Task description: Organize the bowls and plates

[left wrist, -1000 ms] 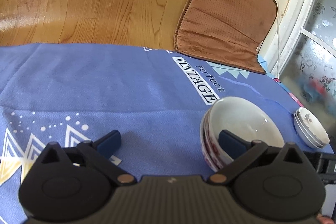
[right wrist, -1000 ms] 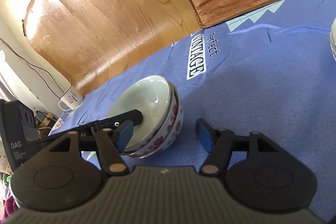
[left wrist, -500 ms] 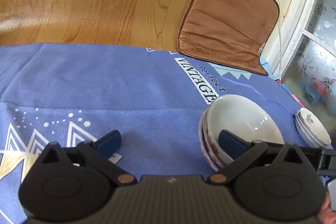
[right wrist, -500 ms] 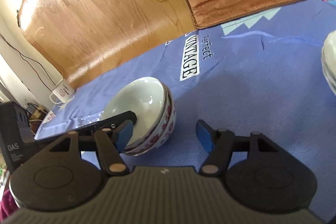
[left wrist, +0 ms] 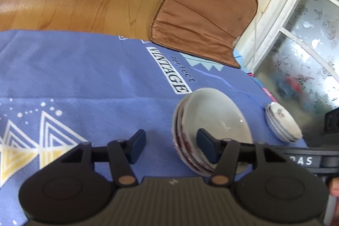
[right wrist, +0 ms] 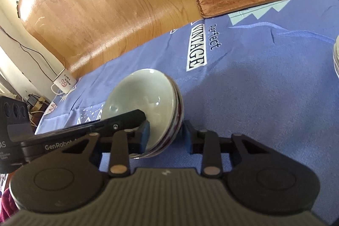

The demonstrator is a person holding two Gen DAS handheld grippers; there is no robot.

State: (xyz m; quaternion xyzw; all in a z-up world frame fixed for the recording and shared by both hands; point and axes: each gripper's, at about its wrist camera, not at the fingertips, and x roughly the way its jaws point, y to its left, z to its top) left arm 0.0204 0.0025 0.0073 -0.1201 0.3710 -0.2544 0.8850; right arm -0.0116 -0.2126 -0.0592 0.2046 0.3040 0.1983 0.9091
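On the blue printed cloth (left wrist: 84,69), at about nine o'clock in the left wrist view, white and yellow triangles mark bare fabric with no dish on it. Toward four o'clock stands the stack of bowls (left wrist: 211,126), nested and leaning, most likely because both tools are taking its rim from opposite sides to move the whole stack at once. The left gripper (left wrist: 170,146) points down at a slant; its jaws are closing, one finger inside the top bowl and the other out on the cloth side, so the wall lies between them but is not yet pinched. Farther right, near three o'clock, a small stack of plates (left wrist: 281,124) sits apart by the cloth's edge, apparently already sorted.

In the right wrist view, a white mug (right wrist: 63,83) stands at nine o'clock beyond the cloth's far corner. The right gripper (right wrist: 167,137) also tilts downward, its jaws closing across the bowls' near wall; whether the pads press yet I cannot tell.
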